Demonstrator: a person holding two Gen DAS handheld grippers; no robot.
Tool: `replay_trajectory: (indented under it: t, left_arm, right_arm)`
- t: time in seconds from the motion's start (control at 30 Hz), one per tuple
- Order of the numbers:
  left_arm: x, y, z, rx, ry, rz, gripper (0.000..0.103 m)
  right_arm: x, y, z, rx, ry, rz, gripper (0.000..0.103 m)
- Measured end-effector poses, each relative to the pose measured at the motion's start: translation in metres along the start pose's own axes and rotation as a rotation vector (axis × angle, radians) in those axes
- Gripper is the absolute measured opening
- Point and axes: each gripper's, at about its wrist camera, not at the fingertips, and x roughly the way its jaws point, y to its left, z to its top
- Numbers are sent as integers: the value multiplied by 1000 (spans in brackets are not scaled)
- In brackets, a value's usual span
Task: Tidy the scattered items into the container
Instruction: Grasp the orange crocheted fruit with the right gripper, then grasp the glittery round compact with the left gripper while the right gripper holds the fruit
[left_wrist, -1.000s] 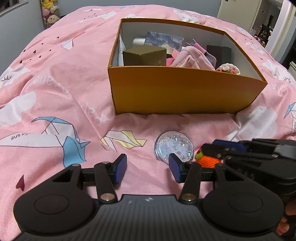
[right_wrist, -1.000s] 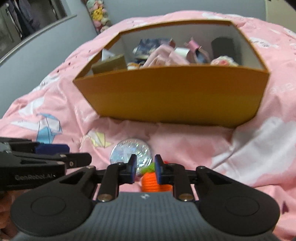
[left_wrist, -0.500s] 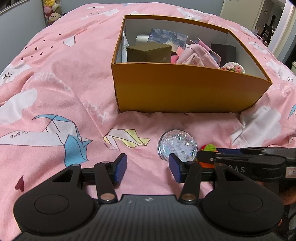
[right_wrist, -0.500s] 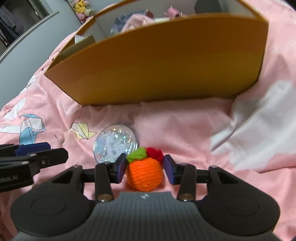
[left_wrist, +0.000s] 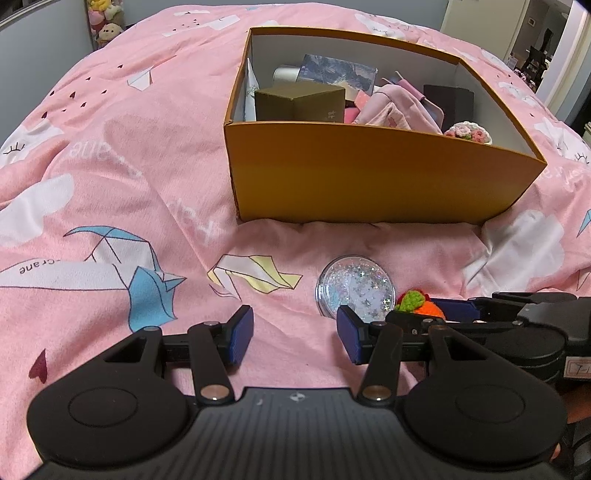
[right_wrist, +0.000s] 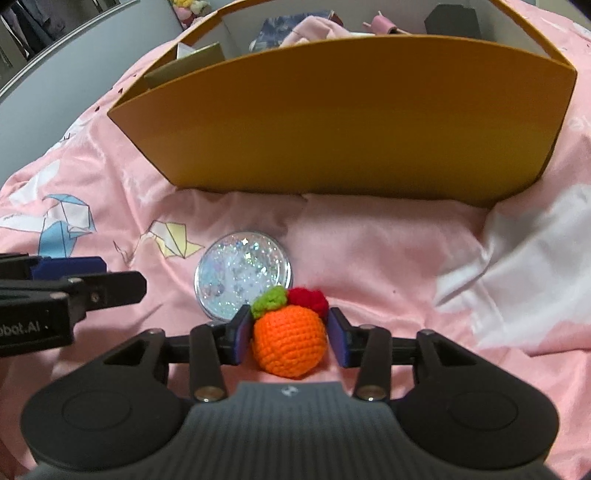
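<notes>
So the crocheted orange ball (right_wrist: 290, 341) is sitting right between the jaws of the right gripper (right_wrist: 290, 338), which are closing in on it. The left pad looks to be touching the yarn, while a sliver of gap is still seen at the right pad, so it isn't properly clamped yet. The left gripper (left_wrist: 294, 334) is held open over bare pink bedspread (left_wrist: 110, 166), with nothing between its jaws.

The glitter disc (right_wrist: 243, 278) lies just ahead of the right jaws and to their left, nearly touching the ball's green leaf. The orange box (right_wrist: 351, 122) stands further ahead, already half filled.

What could go wrong, as a guess: the ball is round and squishy, so it could be squeezed out forward or pop sideways if the pads land off-centre. The soft bedding gives underneath, so a pinch of fabric could get caught along with it. The disc could also be nudged by the left pad. And the box's front wall is tall, so the ball could be knocked loose if it's not lifted high enough.
</notes>
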Motion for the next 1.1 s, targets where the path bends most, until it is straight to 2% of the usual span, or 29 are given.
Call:
replay_trajectory:
  t: [0.13,0.2,0.3,0.4,0.57,0.63,0.87,1.0,1.1]
  left_arm:
    - [1,-2,1,0,3,-5,58]
    - [2,-4,3,0,6,-41,57]
    - [9,-8,8,-12,38,-100,42]
    - [21,-16,13,-20,68,-107,41]
    - [50,-18,17,-67,132,-112,42]
    - [59,-16,16,-98,151,-131,49]
    - [81,-8,12,-176,177,-196,61]
    - [92,-7,11,-194,190,-242,75]
    - [94,-9,9,-190,185,-245,76]
  right_arm:
    - [-13,-4,2,16,-57,-7,44]
    - [-24,-8,4,28,-94,-18,44]
    - [-36,-12,7,19,-144,-61,44]
    - [-42,-18,8,21,-171,-90,45]
    - [-37,-24,7,37,-159,-92,45]
    - [-35,-23,6,34,-156,-93,45]
    - [-31,-24,4,45,-147,-91,45]
    - [-30,-24,4,46,-144,-94,45]
    - [-31,-23,4,47,-146,-95,45]
